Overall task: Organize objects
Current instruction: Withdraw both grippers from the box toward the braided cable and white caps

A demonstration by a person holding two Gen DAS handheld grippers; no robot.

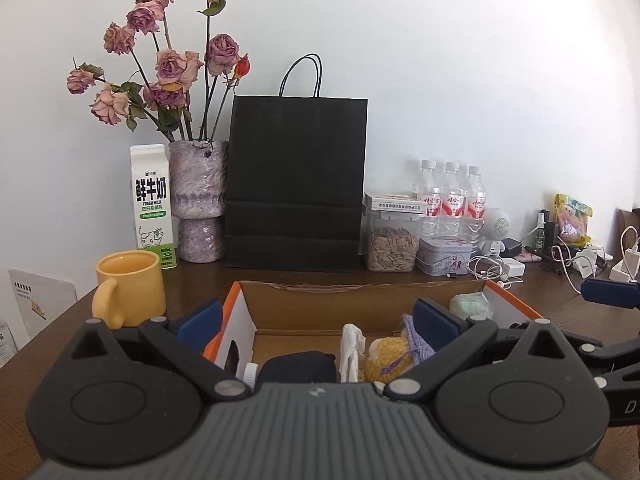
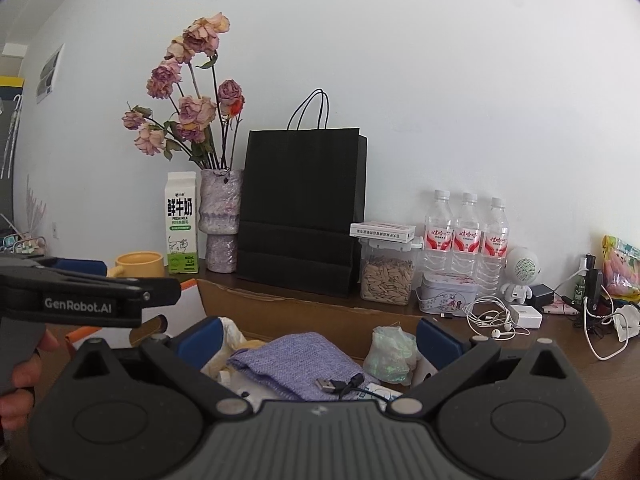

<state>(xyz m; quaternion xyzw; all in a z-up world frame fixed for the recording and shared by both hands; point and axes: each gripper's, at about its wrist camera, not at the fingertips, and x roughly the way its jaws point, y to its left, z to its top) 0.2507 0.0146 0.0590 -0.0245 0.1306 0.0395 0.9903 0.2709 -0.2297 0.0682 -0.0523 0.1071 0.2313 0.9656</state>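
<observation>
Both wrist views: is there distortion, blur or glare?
Left wrist view: fisheye bends the table edge, corners are dark, black bag is sharp. Right wrist view: the same curving, wall evenly lit without glare, purple cloth pouch is sharp.

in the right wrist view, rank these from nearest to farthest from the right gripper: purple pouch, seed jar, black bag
1. Purple pouch, in the box right between the right gripper fingers.
2. Seed jar, past the box, right of center.
3. Black bag, at the wall, slightly behind the jar.
</observation>
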